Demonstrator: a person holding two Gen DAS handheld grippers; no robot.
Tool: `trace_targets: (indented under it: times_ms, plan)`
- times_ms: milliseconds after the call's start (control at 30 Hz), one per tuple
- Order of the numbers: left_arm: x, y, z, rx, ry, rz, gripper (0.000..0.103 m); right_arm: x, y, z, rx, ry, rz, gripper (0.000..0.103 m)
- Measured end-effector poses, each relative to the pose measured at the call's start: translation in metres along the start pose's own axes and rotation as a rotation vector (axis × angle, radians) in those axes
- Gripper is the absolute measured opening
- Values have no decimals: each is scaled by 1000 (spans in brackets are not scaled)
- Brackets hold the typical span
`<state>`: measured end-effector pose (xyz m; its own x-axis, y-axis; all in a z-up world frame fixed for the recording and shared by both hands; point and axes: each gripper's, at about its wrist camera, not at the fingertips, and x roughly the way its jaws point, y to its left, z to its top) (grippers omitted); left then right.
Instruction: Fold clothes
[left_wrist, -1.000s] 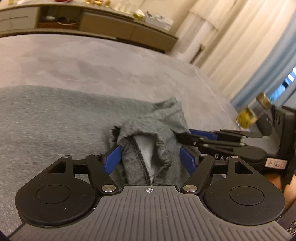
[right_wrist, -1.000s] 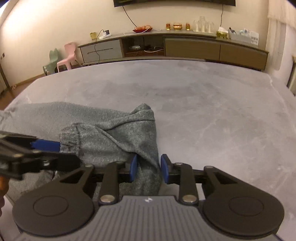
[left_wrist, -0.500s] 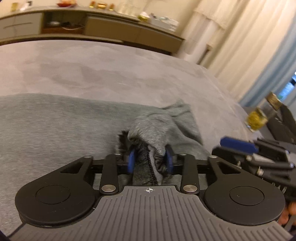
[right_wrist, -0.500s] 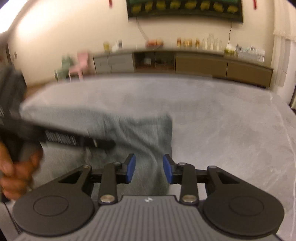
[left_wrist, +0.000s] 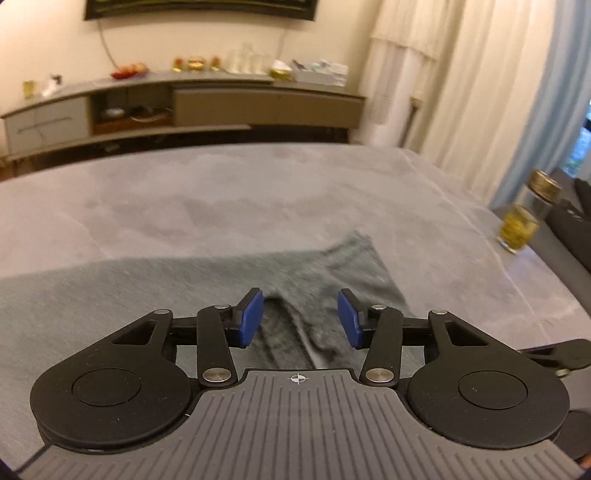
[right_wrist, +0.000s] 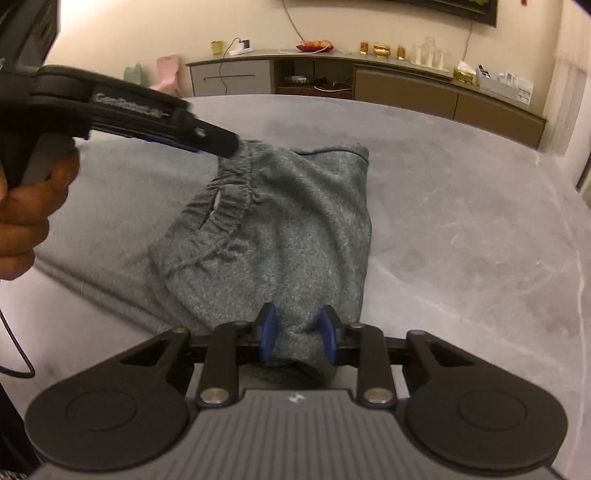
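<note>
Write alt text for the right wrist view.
The right gripper, its jaws closing, pinches the near edge of grey sweatpants folded on a grey table. The left gripper, in a hand, reaches the elastic waistband.

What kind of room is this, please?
Probably a home living room. A long low sideboard along the wall carries glasses and ornaments, pale curtains hang on one side, and a grey garment lies on a large grey surface, perhaps a table.

Both wrist cameras look down close along their claws, sharing the grey garment (left_wrist: 207, 284), bed (right_wrist: 461, 206) and sideboard (left_wrist: 258, 103).
</note>
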<state>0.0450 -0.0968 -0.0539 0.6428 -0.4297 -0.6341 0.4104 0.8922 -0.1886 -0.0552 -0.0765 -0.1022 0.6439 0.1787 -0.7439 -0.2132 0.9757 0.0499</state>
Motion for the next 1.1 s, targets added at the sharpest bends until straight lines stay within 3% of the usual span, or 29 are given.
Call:
trace_targets:
  times_ms: [100,167,233,300,400,500,567,633,800,867,933,1000,1067,1100]
  plan:
    - [2,-12,-11,37,15,-74,37,-3,-2,-2,17,0,21,28]
    - [1,-20,-19,62,23,-116,36,-11,-17,7,65,-11,90,26]
    - [-3,-26,-26,85,24,-154,36,-20,-41,29,149,-104,107,28]
    - [-7,-31,-33,109,24,-185,36,-24,-60,53,188,-182,98,19]
    - [-2,-37,-43,142,50,-189,36,10,-64,94,129,-179,100,14]
    - [8,-37,-51,150,94,-169,35,62,-59,114,60,-98,43,11]
    - [17,-34,-56,149,135,-152,32,94,-63,113,70,-67,13,10]
    - [17,-35,-61,181,119,-141,33,96,-67,112,72,-97,27,10]
    - [4,-35,-52,158,64,-155,32,35,-78,101,143,-132,89,12]
    - [-3,-34,-47,141,34,-164,34,8,-75,82,163,-132,130,17]
    - [9,-25,-48,110,97,-150,33,2,-70,60,199,-91,167,17]
    - [21,-16,-49,70,136,-152,27,16,-54,41,199,30,133,15]
    - [22,-12,-46,42,129,-165,28,11,-41,41,134,4,74,18]
    - [17,-11,-42,38,115,-159,29,4,-43,43,169,-26,81,24]
